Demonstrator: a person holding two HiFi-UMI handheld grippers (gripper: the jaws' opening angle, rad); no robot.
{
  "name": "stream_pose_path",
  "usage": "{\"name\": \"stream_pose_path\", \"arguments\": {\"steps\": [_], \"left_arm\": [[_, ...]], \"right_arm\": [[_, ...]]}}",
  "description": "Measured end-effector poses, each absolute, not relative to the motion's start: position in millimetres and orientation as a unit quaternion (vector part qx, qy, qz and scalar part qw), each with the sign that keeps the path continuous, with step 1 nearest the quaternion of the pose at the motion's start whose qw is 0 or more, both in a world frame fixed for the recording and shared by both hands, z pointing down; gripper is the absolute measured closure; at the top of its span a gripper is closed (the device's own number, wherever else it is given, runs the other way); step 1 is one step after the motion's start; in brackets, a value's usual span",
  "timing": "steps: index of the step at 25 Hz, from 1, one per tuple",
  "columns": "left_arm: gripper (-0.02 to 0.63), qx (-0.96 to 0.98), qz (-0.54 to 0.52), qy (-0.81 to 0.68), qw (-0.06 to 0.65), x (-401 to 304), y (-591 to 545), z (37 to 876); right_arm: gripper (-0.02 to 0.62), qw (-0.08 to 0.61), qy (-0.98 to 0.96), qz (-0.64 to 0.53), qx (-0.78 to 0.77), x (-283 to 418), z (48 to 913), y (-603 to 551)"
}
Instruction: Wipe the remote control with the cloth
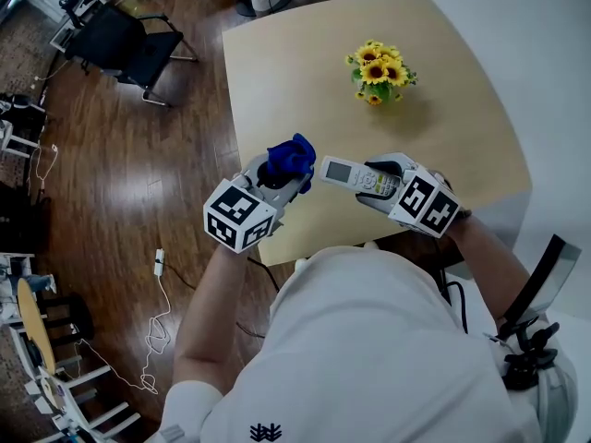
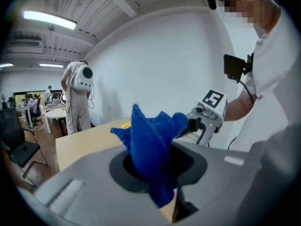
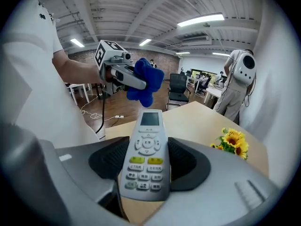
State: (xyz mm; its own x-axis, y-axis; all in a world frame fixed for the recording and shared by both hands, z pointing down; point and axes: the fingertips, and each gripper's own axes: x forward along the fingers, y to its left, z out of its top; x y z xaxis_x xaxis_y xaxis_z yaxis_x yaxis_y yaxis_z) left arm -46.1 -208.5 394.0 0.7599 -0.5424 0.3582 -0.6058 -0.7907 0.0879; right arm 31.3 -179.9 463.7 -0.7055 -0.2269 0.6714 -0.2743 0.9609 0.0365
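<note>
- My left gripper (image 1: 280,175) is pinched on the blue cloth (image 1: 292,154). The left gripper view shows the fabric wedged down between the jaws, with a loose tuft of folds standing out past them.
- The cloth looks soft, light and floppy. I judge it will give under any pressure, so the tuft beyond the jaws is the part to wipe with. The bunched lower part where I hold it seems the right place, since a grip nearer the edge would likely let it slip free.
- Cloth and remote control (image 1: 356,175) are both in the air over the near edge of the table (image 1: 305,53). They are near each other but not touching, and the remote's screen end points toward the cloth.
- The remote is a stiff, smooth plastic bar, probably light and a little slippery. Its raised buttons face up, so rubbing over them could press one.
- My right gripper (image 3: 146,166) is clamped on the remote's long sides at the button half. The screen half sticks out free, and that is the stretch I can reach with the cloth.
- I reckon hard sideways strokes could twist the remote in the jaws, so wiping along its length suits this hold better.
- Farther right and well apart, a small pot of sunflowers (image 1: 379,72) stands on the table, out of the way.
</note>
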Motion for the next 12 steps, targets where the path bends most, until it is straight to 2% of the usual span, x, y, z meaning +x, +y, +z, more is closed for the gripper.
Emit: {"name": "stream_pose_path", "arguments": {"steps": [6,12], "left_arm": [[0.499,0.964,0.105,-0.225,0.097,23,-184,352],[0.499,0.974,0.110,-0.166,0.108,75,-170,359]], "right_arm": [[0.337,0.354,-0.926,0.032,0.125,18,462,-176],[0.337,0.330,-0.936,0.029,0.118,-4,450,-176]]}}
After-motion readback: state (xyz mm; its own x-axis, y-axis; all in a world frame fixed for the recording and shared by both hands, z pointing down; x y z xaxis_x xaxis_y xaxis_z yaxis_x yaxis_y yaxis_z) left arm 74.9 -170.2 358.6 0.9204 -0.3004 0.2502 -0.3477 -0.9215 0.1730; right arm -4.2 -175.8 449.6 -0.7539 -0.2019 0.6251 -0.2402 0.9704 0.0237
